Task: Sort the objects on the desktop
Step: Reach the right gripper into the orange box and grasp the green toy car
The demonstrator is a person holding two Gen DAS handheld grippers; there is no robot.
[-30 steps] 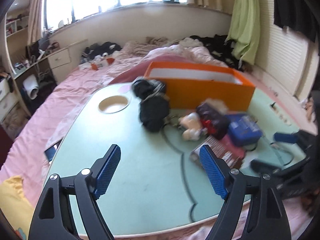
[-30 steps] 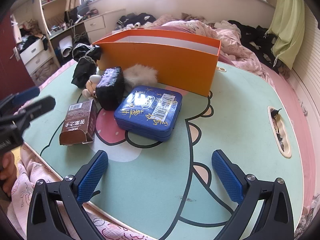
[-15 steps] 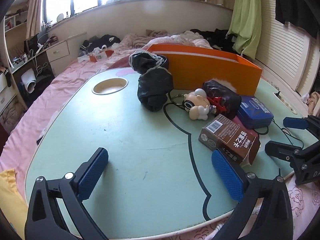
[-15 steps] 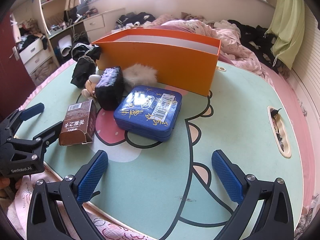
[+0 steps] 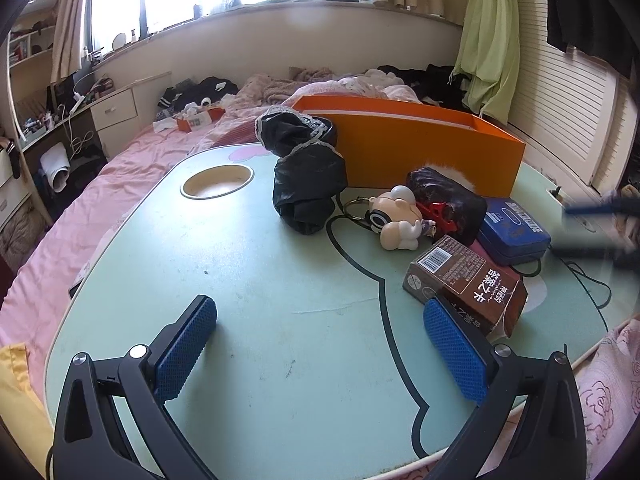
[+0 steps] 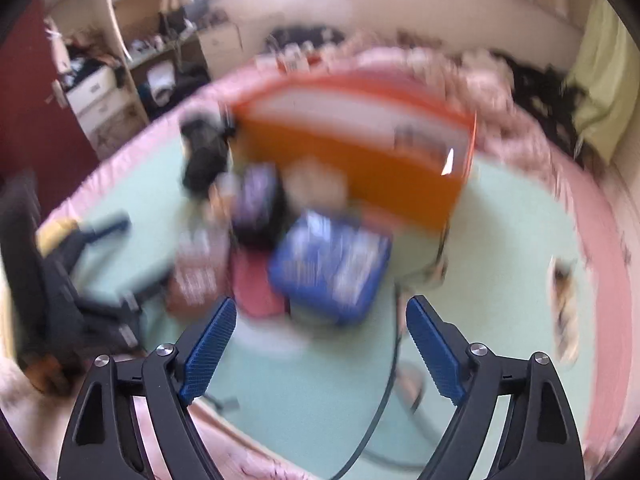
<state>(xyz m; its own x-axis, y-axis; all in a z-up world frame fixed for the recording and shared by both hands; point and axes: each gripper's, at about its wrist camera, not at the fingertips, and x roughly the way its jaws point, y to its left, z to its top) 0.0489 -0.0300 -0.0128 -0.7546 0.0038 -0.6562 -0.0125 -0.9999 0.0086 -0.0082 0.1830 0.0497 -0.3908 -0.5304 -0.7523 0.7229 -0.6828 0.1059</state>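
The left gripper (image 5: 320, 344) hangs wide open over the near edge of the green table (image 5: 248, 280), nothing between its pads. A brown carton (image 5: 466, 286) lies just beside its right finger, before the blue tin (image 5: 512, 228).

carton (image 5: 466, 286) front | tin (image 5: 512, 230) right | figurine (image 5: 398, 220) behind carton | box (image 5: 412, 146) rearmost

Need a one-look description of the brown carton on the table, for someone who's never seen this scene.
Start at the big orange open-top box at the back of the mint-green table. Objects cluster in front of it; nearest the table's front edge lies the brown rectangular drink carton on its side. Unlike the flat blue tin behind it, it shows a white barcode and large printed characters.
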